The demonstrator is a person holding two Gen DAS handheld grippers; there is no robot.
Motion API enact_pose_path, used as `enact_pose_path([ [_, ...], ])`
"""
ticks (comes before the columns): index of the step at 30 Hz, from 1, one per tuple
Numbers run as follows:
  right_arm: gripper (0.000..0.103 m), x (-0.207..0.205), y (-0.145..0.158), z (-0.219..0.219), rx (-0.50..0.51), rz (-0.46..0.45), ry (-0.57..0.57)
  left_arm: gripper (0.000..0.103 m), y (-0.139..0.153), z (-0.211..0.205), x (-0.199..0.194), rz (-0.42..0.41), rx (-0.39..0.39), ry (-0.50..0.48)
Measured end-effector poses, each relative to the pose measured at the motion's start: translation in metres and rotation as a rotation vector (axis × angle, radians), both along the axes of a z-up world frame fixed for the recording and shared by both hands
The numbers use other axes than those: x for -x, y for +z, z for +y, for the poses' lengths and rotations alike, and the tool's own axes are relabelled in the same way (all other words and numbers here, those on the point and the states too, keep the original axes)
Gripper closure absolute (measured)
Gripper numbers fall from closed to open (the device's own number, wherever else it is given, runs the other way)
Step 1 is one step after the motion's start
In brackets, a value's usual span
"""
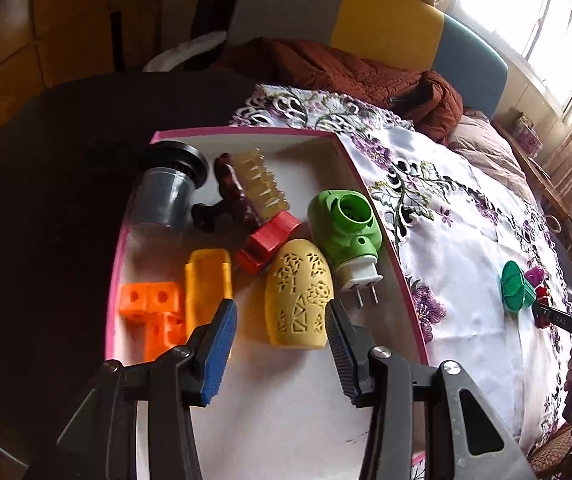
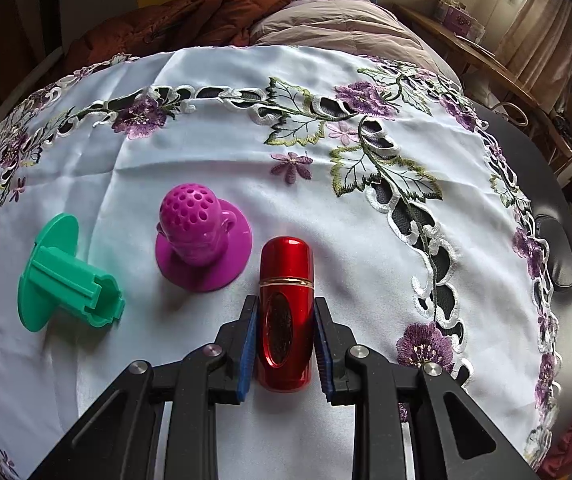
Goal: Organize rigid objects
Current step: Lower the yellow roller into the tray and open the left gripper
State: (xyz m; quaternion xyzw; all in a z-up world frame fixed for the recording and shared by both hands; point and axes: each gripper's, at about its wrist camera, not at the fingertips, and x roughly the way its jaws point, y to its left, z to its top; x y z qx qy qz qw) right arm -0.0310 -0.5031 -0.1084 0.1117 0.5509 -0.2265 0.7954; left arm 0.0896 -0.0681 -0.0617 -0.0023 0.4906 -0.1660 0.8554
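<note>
Beyond the surface's embroidered cloth [image 2: 213,128] lies a rust-brown quilted jacket [image 1: 350,76]. Behind the jacket stand grey, yellow and blue panels [image 1: 386,20]. To the jacket's right, a bright curtained window [image 1: 546,28] floods daylight in.

tray [image 1: 382,216]: left on tablecloth [image 2: 205,120] | capsule [image 2: 284,312]: right of domed piece [image 2: 201,236] | flanged piece [image 2: 65,272]: leftmost

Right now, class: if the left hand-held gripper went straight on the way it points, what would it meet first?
Probably the yellow cut-out egg, lying in the pink-rimmed tray just ahead of the open left hand-held gripper; depth is unclear.
</note>
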Motion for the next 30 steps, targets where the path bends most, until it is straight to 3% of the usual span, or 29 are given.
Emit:
enact_pose_path([
  [17,0.077,0.0,0.0,0.001,0.012,-0.002,0.009,0.057,0.029,0.023,0.038,-0.134,-0.062,0.068],
  [30,0.077,0.001,0.002,-0.003,-0.003,-0.022,-0.008,0.057,0.035,0.032,0.043,-0.154,-0.066,0.094],
])
